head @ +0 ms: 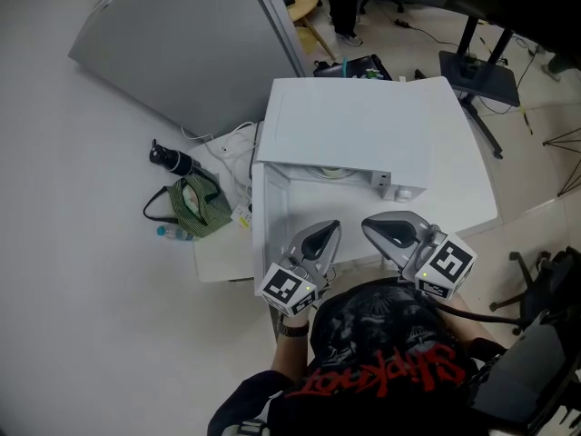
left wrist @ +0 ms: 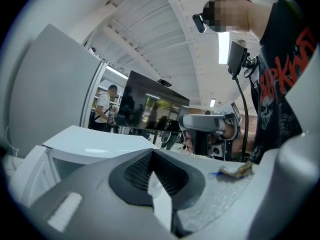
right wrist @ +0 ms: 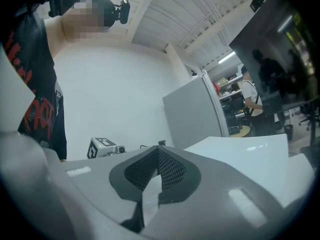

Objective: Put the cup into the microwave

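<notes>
We have left gripper [head: 329,229] and right gripper [head: 370,225] both pressed together, empty, side by side before the white microwave [head: 363,125], its door [head: 270,216] swung open at left. The cup we cannot make out. Green bag [head: 195,205] and black bottle [head: 171,159] lie farther left.

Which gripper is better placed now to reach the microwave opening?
Left, probably. Both grippers are shut and empty, but the left gripper sits almost centred before the microwave opening, while the right gripper sits toward its right edge. No cup is in view.
</notes>
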`<act>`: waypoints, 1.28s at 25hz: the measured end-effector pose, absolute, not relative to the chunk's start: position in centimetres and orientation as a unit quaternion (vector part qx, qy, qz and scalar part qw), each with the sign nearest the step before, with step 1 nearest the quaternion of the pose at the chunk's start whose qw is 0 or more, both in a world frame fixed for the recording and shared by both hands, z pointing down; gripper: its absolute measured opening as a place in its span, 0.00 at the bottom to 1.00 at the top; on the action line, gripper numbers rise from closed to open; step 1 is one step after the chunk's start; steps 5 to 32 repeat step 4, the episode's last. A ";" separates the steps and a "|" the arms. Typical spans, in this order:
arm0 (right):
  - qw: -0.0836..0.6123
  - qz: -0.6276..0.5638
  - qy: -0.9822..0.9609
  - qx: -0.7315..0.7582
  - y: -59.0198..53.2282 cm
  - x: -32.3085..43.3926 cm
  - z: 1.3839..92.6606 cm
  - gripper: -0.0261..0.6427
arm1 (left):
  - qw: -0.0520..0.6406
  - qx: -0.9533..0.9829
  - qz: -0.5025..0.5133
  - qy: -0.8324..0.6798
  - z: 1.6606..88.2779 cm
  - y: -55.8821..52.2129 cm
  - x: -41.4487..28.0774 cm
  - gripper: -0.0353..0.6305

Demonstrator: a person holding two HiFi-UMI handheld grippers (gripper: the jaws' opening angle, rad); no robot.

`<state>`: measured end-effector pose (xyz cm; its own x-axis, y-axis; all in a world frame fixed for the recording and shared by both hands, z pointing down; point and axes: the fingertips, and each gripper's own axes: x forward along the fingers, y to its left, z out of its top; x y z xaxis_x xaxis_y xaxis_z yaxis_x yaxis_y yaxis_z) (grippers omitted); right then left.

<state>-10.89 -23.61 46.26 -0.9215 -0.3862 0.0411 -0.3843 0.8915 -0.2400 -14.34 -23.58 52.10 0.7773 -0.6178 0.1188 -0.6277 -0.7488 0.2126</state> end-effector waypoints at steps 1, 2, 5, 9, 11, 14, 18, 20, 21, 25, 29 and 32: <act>0.003 -0.124 0.972 -0.198 -23.7 -10.9 46.3 0.04 | 0.126 0.934 0.019 -0.333 52.7 -23.6 -14.4 0.05; 0.003 -0.124 0.972 -0.198 -23.8 -11.0 46.4 0.04 | 0.130 0.934 0.020 -0.332 53.1 -23.6 -14.4 0.05; 0.001 -0.125 0.972 -0.199 -23.9 -11.1 46.5 0.04 | 0.135 0.934 0.022 -0.330 53.9 -23.6 -14.4 0.05; 0.001 -0.125 0.972 -0.199 -23.9 -11.1 46.5 0.04 | 0.135 0.934 0.022 -0.330 53.9 -23.6 -14.4 0.05; 0.001 -0.125 0.972 -0.199 -23.9 -11.1 46.5 0.04 | 0.135 0.934 0.022 -0.330 53.9 -23.6 -14.4 0.05; 0.001 -0.125 0.972 -0.199 -23.9 -11.1 46.5 0.04 | 0.135 0.934 0.022 -0.330 53.9 -23.6 -14.4 0.05; 0.001 -0.125 0.972 -0.199 -23.9 -11.1 46.5 0.04 | 0.135 0.934 0.022 -0.330 53.9 -23.6 -14.4 0.05; 0.001 -0.125 0.972 -0.199 -23.9 -11.1 46.5 0.04 | 0.135 0.934 0.022 -0.330 53.9 -23.6 -14.4 0.05; 0.001 -0.125 0.972 -0.199 -23.9 -11.1 46.5 0.04 | 0.135 0.934 0.022 -0.330 53.9 -23.6 -14.4 0.05; 0.001 -0.125 0.972 -0.199 -23.9 -11.1 46.5 0.04 | 0.135 0.934 0.022 -0.330 53.9 -23.6 -14.4 0.05; 0.001 -0.125 0.972 -0.199 -23.9 -11.1 46.5 0.04 | 0.135 0.934 0.022 -0.330 53.9 -23.6 -14.4 0.05; 0.001 -0.125 0.972 -0.199 -23.9 -11.1 46.5 0.04 | 0.135 0.934 0.022 -0.330 53.9 -23.6 -14.4 0.05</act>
